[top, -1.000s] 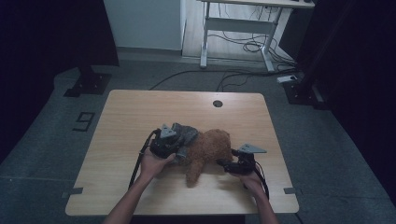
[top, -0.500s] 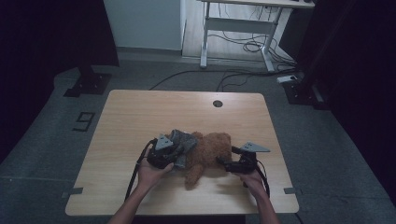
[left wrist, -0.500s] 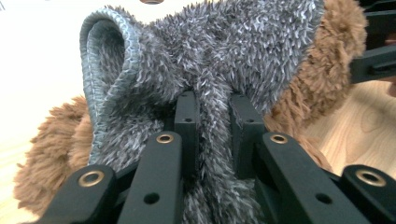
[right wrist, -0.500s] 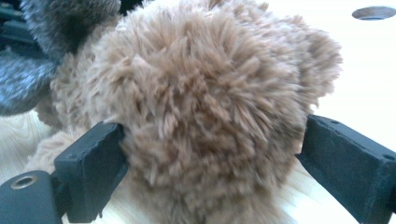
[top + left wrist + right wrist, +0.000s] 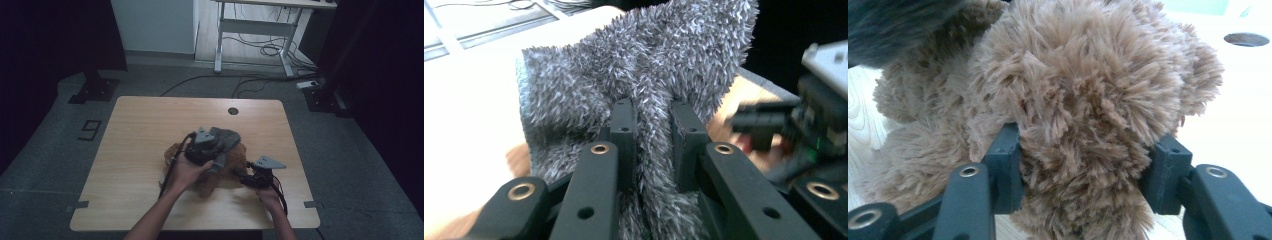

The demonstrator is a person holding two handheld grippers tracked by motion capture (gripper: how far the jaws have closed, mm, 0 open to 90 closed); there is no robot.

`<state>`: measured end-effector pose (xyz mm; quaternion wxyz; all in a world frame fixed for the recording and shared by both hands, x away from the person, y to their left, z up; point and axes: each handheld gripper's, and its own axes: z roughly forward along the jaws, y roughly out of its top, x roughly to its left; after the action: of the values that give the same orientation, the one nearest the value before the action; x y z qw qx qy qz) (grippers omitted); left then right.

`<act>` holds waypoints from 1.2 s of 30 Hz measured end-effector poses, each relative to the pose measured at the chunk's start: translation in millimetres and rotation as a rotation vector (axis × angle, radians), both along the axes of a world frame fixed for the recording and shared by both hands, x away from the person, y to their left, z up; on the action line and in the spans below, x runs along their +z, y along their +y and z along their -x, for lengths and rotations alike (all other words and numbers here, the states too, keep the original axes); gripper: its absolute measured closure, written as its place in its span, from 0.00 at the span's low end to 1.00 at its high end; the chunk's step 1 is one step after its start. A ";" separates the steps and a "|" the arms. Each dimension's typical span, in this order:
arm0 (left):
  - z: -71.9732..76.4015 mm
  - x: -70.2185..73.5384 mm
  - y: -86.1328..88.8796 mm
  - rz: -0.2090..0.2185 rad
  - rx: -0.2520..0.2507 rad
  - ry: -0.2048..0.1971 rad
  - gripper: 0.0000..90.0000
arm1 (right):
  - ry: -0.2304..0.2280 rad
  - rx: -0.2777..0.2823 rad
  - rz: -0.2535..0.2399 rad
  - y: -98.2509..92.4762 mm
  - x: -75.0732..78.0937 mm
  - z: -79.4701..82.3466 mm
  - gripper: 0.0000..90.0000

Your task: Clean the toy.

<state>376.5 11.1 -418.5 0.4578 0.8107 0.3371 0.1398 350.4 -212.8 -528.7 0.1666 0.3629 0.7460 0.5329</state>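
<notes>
Beside table edge (image 5: pixel 200 227), brown plush (image 5: pixel 235 160)

One mark can be read: a dark figure 9 (image 5: pixel 90 130). It stands on the grey floor (image 5: pixel 45 165), left of the worktop (image 5: pixel 145 125).

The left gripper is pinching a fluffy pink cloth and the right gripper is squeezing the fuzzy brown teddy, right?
Not pink: the left gripper view shows the left gripper pinching a fluffy grey cloth. The right gripper is squeezing the fuzzy brown teddy.
</notes>
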 end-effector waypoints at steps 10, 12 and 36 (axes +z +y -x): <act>-12.4 -26.5 -63.5 -0.121 -0.050 0.014 0.84 | -0.008 0.023 0.044 -1.8 1.1 -0.3 0.58; -13.4 -27.6 -57.6 -0.100 -0.044 0.034 0.84 | 0.002 0.025 0.045 -2.0 -0.3 -1.2 0.59; -12.7 -15.9 94.0 -0.136 0.205 0.037 0.84 | 0.037 0.029 0.018 -4.6 -7.0 -5.3 0.62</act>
<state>389.3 105.2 -434.5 0.3786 0.8037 0.4164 0.1934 355.6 -217.4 -535.7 0.1482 0.3601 0.7588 0.5220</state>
